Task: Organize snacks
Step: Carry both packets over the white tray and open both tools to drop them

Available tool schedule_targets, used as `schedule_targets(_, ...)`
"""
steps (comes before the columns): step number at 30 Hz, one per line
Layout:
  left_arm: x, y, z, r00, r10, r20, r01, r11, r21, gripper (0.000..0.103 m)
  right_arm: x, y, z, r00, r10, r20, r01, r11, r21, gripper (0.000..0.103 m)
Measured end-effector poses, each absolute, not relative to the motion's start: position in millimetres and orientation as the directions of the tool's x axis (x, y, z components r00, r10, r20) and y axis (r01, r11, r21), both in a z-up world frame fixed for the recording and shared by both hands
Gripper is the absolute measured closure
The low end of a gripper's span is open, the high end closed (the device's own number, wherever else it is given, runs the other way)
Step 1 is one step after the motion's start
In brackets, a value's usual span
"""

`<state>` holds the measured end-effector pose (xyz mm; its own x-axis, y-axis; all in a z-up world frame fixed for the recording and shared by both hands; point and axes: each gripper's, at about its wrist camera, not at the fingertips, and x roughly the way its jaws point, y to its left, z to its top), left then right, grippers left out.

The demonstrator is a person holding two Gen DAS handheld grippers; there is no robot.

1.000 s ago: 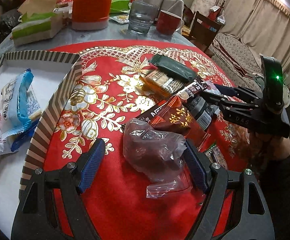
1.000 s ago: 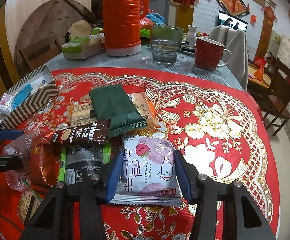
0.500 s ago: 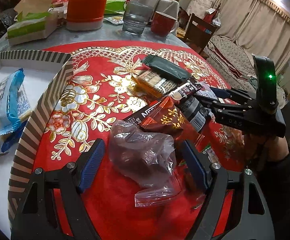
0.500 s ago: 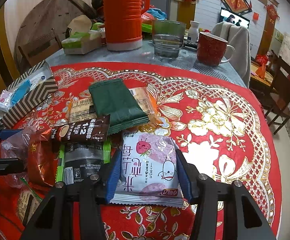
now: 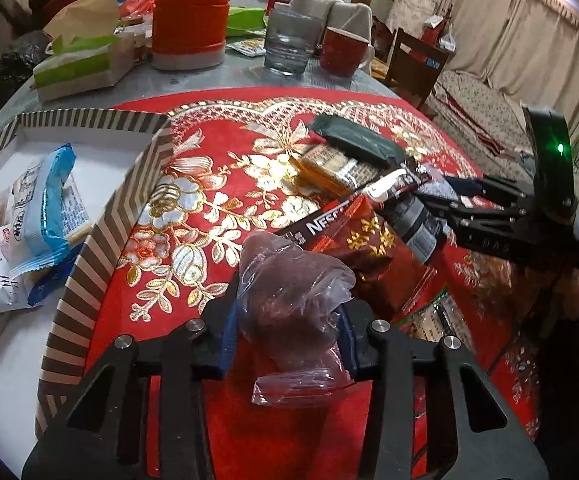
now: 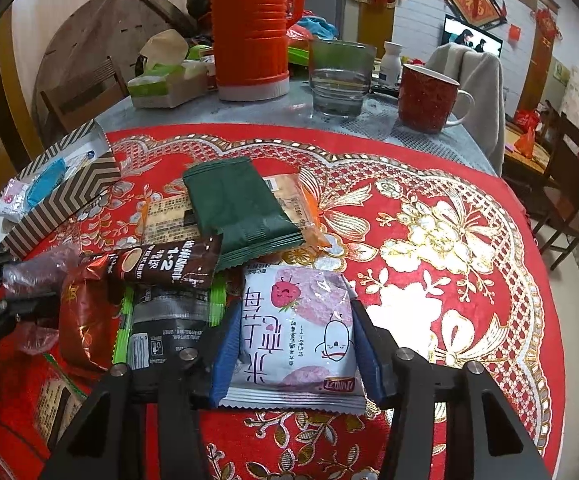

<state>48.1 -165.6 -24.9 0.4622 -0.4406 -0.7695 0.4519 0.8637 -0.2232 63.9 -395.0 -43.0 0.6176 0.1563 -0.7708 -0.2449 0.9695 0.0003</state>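
Note:
My left gripper [image 5: 287, 330] is shut on a clear plastic bag [image 5: 293, 300] with a dark snack inside, just above the red cloth. A striped cardboard box [image 5: 101, 232] at the left holds several snack packets [image 5: 41, 208]. My right gripper [image 6: 295, 354] is shut on a white and pink strawberry snack packet [image 6: 297, 332]. A loose pile lies between them: a dark green packet [image 6: 237, 204], a brown coffee stick [image 6: 165, 266], a red foil packet [image 6: 83, 320], a grey packet [image 6: 165, 320] and an orange cracker packet [image 6: 169, 216].
At the table's far side stand an orange thermos [image 6: 251, 28], a glass [image 6: 339, 78], a red mug [image 6: 427, 98] and a tissue box [image 6: 165, 80]. Chairs [image 6: 561, 184] stand to the right. The right gripper also shows in the left wrist view [image 5: 449, 196].
My left gripper has closed on the plastic bag, which was loose between open fingers before. The right gripper has stayed shut on the strawberry packet.

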Motion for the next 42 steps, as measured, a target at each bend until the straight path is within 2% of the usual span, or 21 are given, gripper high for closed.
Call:
schedule_targets(9, 49, -141, 1, 0.554, -0.477, -0.682, 0.411, 0.869, -0.274, 0.064, 58, -401, -37, 0.653, 0.147, -0.743, -0.218, 0.976, 0.000, 0.053)
schedule_targets(14, 50, -136, 5, 0.559, -0.488, -0.671, 0.398, 0.867, -0.300, 0.064, 46, -416, -24, 0.727, 0.174, -0.664, -0.184, 0.981, 0.055, 0.053)
schedule_targets(21, 45, -126, 14, 0.588, -0.478, -0.653, 0.370, 0.876, -0.308, 0.064, 29, -413, -10, 0.807, 0.125, -0.577, -0.135, 0.991, 0.026, 0.053)
schedule_targets(23, 44, -123, 17, 0.603, -0.470, -0.645, 0.364, 0.881, -0.302, 0.064, 24, -414, -6, 0.805, 0.224, -0.549, -0.148, 0.973, 0.180, 0.053)
schedule_targets(29, 52, -110, 17, 0.610, -0.453, -0.650, 0.322, 0.891, -0.319, 0.064, 14, -382, 30, 0.807, 0.410, -0.425, -0.270, 0.896, 0.351, 0.053)
schedule_targets(36, 55, -105, 17, 0.614, -0.445, -0.652, 0.302, 0.895, -0.327, 0.064, 40, -327, 55, 0.800, 0.407, -0.440, -0.300, 0.907, 0.295, 0.053)
schedule_targets(42, 56, -98, 22, 0.618, -0.458, -0.639, 0.298, 0.889, -0.349, 0.064, 82, -299, 80, 0.806, 0.386, -0.449, -0.257, 0.911, 0.322, 0.053)
